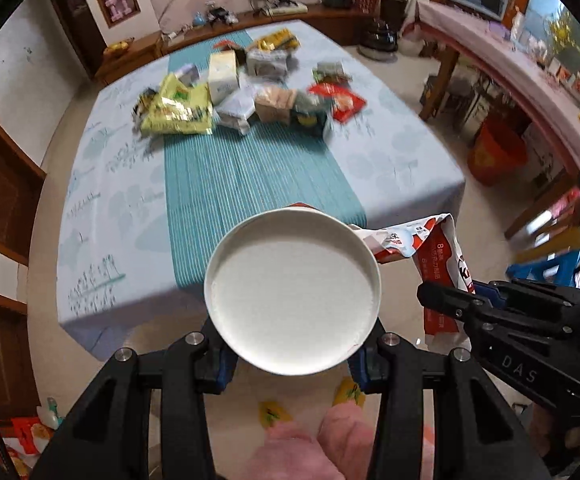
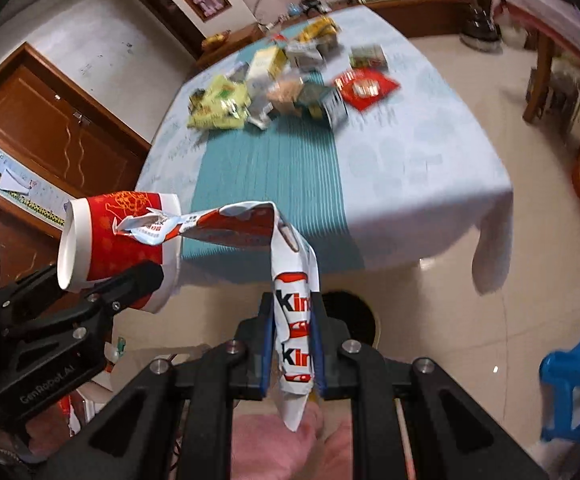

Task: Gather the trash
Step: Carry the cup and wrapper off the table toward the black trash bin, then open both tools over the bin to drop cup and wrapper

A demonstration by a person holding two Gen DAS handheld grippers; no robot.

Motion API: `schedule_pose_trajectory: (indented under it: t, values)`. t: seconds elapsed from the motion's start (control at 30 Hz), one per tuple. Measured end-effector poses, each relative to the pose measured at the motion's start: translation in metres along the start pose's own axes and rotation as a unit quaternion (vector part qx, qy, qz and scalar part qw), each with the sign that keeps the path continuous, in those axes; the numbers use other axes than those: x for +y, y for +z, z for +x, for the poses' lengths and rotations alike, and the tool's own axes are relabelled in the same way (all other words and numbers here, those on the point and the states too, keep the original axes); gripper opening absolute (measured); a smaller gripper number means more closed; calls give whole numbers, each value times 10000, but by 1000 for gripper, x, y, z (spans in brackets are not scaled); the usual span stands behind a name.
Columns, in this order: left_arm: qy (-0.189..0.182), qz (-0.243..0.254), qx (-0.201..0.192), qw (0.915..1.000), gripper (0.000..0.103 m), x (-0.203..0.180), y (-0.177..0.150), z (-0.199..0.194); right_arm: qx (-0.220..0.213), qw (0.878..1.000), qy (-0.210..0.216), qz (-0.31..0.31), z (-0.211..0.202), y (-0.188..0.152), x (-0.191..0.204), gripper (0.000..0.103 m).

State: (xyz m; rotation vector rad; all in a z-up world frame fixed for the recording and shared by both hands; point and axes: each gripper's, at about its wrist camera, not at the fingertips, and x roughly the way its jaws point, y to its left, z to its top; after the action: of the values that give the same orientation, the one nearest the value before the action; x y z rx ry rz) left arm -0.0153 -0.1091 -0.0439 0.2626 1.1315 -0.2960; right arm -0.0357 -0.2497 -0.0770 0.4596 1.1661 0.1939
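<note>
Two bits picked up, red and white paper cup [image 2: 118,240] squeezed in left claw [image 1: 291,354], white and red candy wrapper [image 2: 294,320] pinched in right claw [image 2: 293,344], big pile of wrappers and boxes [image 1: 246,88] left on table [image 1: 401,164].

R claw [image 2: 293,344] pinches Kinder wrapper [image 2: 290,280]; tip in red cup [image 2: 122,240].

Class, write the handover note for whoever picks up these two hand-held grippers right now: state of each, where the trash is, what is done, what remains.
Left hand-held gripper: shut on the red paper cup, held on its side off the table's near edge.
Right hand-held gripper: shut on the Kinder wrapper, whose free end reaches the cup.
Done: two pieces lifted off the table.
Left: bin both; a pile of wrappers and cartons remains on the table's far half. A dark round opening, possibly a bin, is on the floor below.
</note>
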Motion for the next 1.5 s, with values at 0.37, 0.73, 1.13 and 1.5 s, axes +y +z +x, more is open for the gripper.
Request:
schedule_pose_trajectory:
  t: [0.37,0.73,1.13,1.5]
  values:
    - [-256,271,536,9979,43,-3,-53,69,289,9966,-385,674,63,-58,-22,16]
    - [-297,574,828,9945,43,-7,-123,220,496,9864,-752,1377,202,-120,-71,16]
    - [-46,573,1201,9911,54,7,-169,369,1034,9857,-680,1142,367,-146,-127,20]
    - [39,285,1513,9881,72,29,-161,403,1189,9849,-559,1123,405,-152,-141,62]
